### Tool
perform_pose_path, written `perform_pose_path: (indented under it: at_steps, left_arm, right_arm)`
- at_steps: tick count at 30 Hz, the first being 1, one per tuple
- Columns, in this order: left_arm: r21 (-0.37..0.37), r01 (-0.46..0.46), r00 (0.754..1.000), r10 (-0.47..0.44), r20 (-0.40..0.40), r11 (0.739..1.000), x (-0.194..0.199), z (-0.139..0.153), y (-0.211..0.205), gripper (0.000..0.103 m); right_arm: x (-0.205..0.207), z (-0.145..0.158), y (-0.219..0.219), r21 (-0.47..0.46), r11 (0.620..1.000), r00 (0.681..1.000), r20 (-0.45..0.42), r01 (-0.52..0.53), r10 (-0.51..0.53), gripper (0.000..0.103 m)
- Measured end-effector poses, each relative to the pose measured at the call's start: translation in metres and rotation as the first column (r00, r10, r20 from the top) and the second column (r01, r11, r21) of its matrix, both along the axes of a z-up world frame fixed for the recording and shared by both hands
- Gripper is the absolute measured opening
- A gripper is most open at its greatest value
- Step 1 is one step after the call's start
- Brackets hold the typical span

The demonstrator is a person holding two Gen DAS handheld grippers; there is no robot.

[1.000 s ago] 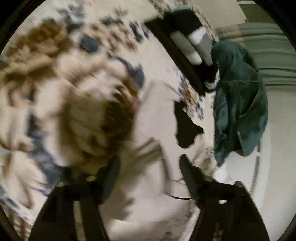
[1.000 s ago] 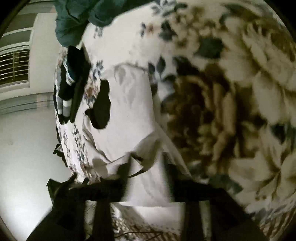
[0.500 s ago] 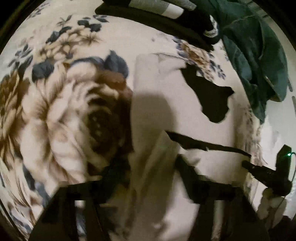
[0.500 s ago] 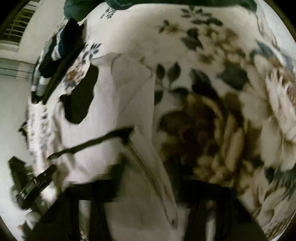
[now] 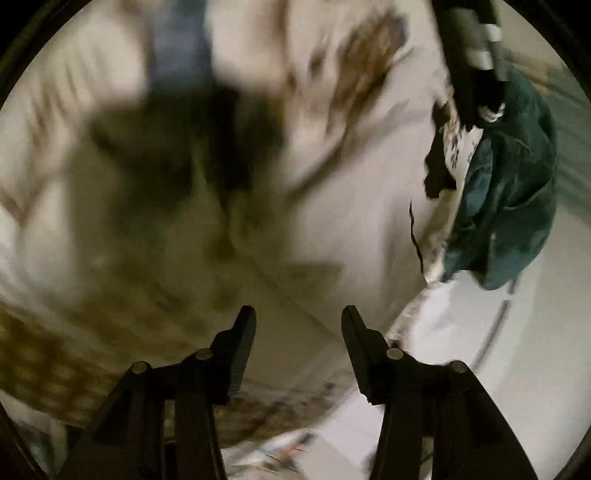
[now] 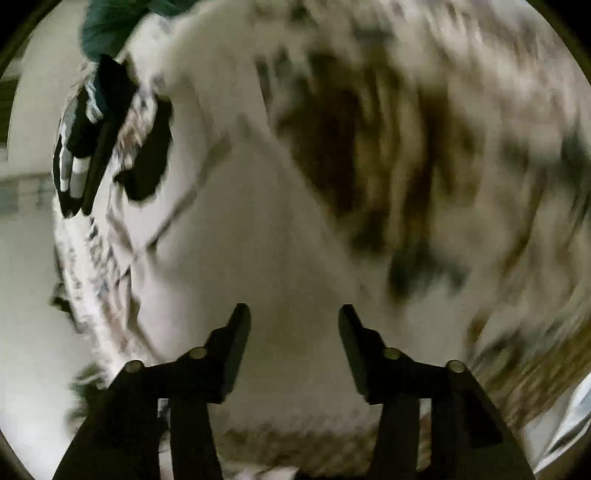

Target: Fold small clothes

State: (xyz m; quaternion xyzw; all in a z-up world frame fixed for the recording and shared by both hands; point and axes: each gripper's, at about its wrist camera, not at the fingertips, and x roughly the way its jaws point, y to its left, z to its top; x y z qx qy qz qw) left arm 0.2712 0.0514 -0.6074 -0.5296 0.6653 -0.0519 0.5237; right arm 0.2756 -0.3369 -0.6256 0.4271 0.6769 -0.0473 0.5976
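A white garment [image 6: 258, 258] with a black print patch [image 6: 151, 162] lies flat on a floral blanket [image 6: 461, 147]. It also shows, blurred, in the left wrist view [image 5: 351, 221]. My left gripper [image 5: 298, 321] is open and empty, just above the garment's near edge. My right gripper [image 6: 294, 317] is open and empty over the garment's near part. Both views are smeared by motion.
A dark green garment [image 5: 506, 192] hangs over the blanket's far edge, and it shows in the right wrist view [image 6: 107, 33]. A black and grey striped folded piece [image 6: 79, 147] lies next to it, and in the left wrist view [image 5: 472, 55]. The white floor [image 5: 461, 350] lies beyond.
Both grippers held a fold of the white garment half a second ago; both have since opened and let it go. Both cameras are swinging fast, so the views have shifted.
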Motion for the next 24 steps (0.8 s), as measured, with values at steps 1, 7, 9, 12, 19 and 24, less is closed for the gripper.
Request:
perform_pose_path:
  at_steps: [1,7,9,12,19,24]
  left_arm:
    - [-0.034,-0.027,1.000,0.027,0.000,0.999,0.000,-0.013,-0.013,0.045]
    - [0.039,-0.198,0.976,0.193,0.099,0.980,0.010,-0.012,-0.004,0.012]
    - [0.092,-0.194,0.973,0.179,0.148,0.977,0.013,0.005,0.012,0.012]
    - [0.174,-0.211,0.964,0.175,0.202,0.962,0.019,0.025,0.043,0.012]
    - [0.311,-0.186,0.978,0.146,0.149,0.932,0.023,0.024,0.090,0.031]
    - [0.387,0.022,0.965,-0.121,0.233,0.922,0.070,0.041,0.052,0.060]
  right_arm:
    - [-0.007,-0.010,0.005,0.040,0.999,1.000,-0.008,0.025,-0.025,0.054]
    - [-0.026,-0.052,0.007,0.122,0.944,0.949,0.038,0.307,-0.314,0.016]
    - [-0.030,-0.053,0.005,0.112,0.933,0.937,0.034,0.341,-0.346,0.012]
    - [-0.029,-0.046,0.006,0.053,0.955,0.954,0.054,0.293,-0.296,0.009]
    - [-0.019,-0.031,-0.003,0.004,0.987,0.986,0.037,0.160,-0.160,0.027]
    - [-0.001,0.015,-0.013,-0.186,0.983,0.994,0.109,0.000,0.020,0.056]
